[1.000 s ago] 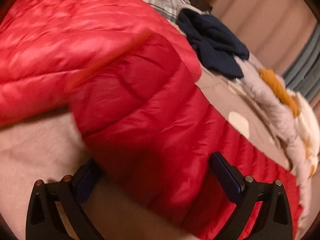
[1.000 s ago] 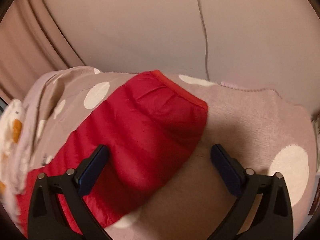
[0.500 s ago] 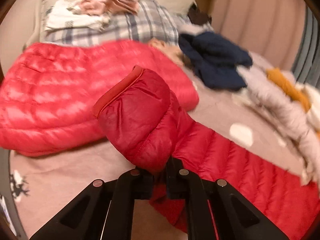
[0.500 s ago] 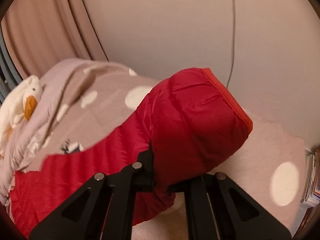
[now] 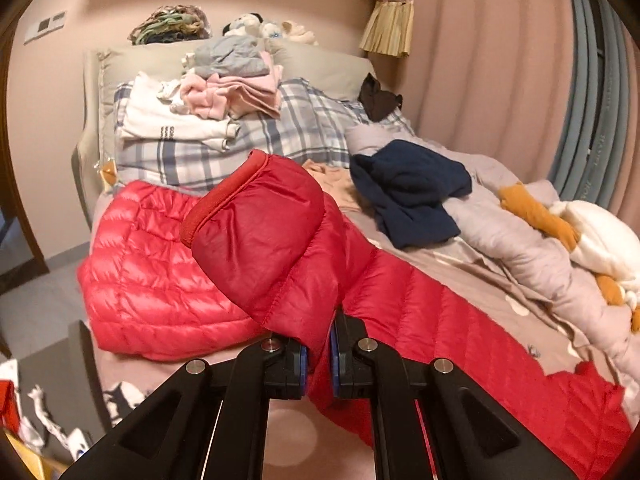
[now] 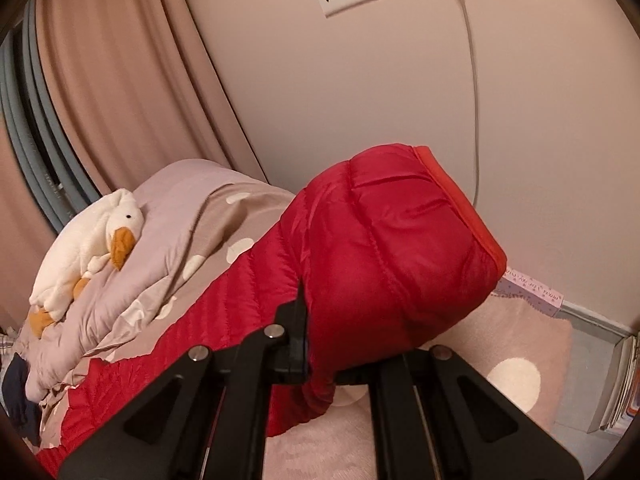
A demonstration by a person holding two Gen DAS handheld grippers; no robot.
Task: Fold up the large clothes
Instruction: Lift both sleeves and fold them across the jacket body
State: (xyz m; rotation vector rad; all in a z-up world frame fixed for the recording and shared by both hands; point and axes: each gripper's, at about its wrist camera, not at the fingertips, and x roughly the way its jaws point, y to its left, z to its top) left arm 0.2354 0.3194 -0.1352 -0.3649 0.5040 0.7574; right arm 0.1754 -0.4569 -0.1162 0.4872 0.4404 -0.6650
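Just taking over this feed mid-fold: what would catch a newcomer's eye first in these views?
The red puffer jacket dominates: it sprawls across the bed, and each gripper is clamped on a lifted cuff end, the left gripper in the left wrist view, the right gripper in the right. Behind it, folded clothes are stacked on the plaid pillow, a navy garment lies crumpled on the quilt, and a white duck plush lies near the curtain.
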